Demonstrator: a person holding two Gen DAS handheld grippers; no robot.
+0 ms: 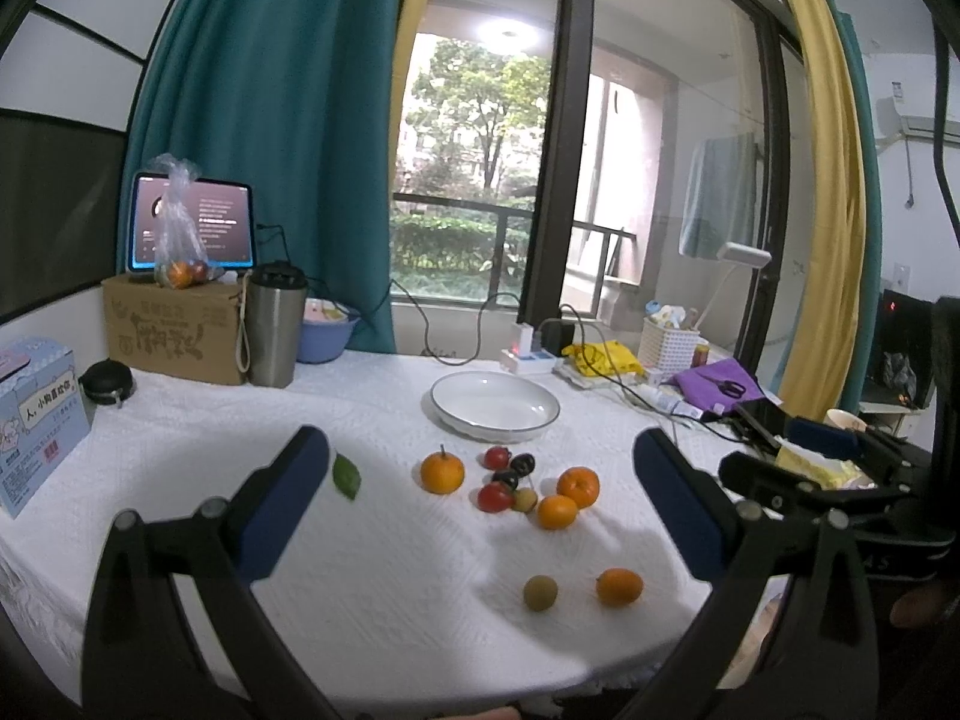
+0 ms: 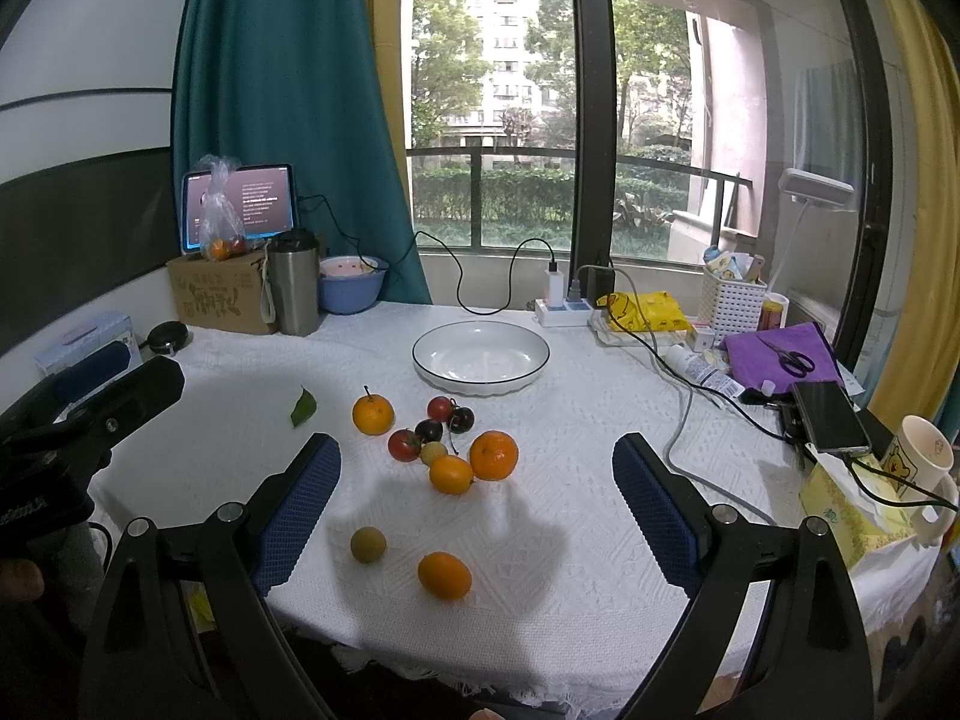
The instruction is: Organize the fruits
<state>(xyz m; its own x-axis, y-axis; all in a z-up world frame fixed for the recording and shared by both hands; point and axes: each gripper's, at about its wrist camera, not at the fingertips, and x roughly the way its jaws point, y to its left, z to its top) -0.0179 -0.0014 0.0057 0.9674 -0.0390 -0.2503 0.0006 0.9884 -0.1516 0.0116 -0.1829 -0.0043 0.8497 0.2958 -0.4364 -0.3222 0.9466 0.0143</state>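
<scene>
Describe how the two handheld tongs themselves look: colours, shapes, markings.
Both match. The left tongs have two black angled arms with round silver bolts and flat fingers padded in dark blue. The right tongs are built the same, their blue pads showing a fine grid texture. The black bodies carry partial white lettering, too cut off to read. No cables or sleeves show on them.

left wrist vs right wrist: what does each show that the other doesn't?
Left wrist only: the right gripper from the side, an air conditioner on the far wall. Right wrist only: the left gripper from the side, a whole mug, an apartment block outside. Both: an empty plate, loose fruit on the table, a leaf, jaws open.
</scene>
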